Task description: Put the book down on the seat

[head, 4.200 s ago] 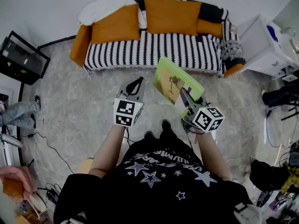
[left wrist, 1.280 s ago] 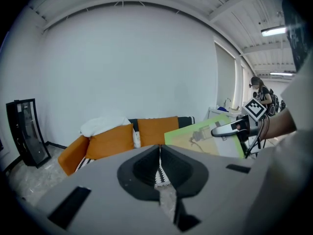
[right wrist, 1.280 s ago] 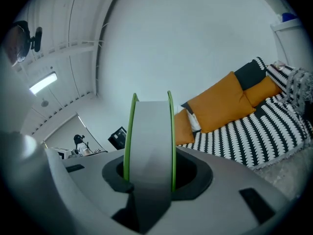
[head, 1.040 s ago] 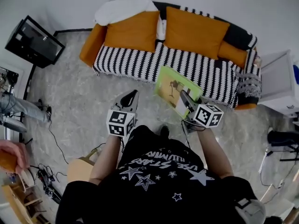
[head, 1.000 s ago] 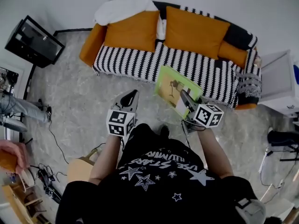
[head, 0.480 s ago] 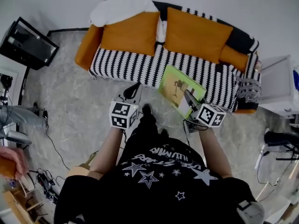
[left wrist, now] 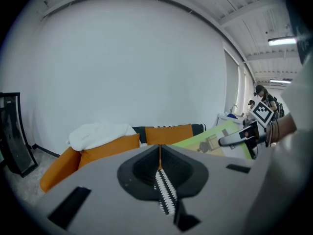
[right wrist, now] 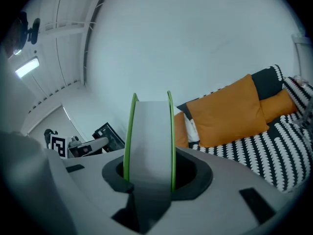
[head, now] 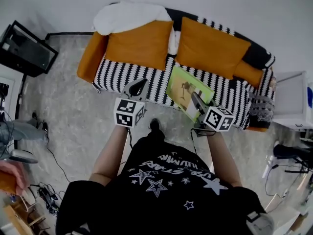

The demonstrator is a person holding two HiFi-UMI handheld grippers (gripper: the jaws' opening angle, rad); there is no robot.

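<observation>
Both arms are reaching up-frame toward the seat (head: 146,75): right hand-held gripper (head: 197,100) clamping the green book (head: 187,88), left hand-held gripper (head: 138,86) closed, empty.

Green-covered book (head: 187,88): tilting above the front part of the black-and-white striped sofa seat (head: 132,75), the right gripper (head: 196,98) clamping its near edge. Left gripper (head: 141,84): hovering beside it over the seat's front edge, carrying nothing. Orange cushions (head: 138,45): leaning on the backrest. White blanket (head: 129,16): lying over the left one. Black screen (head: 24,50): standing far left.
</observation>
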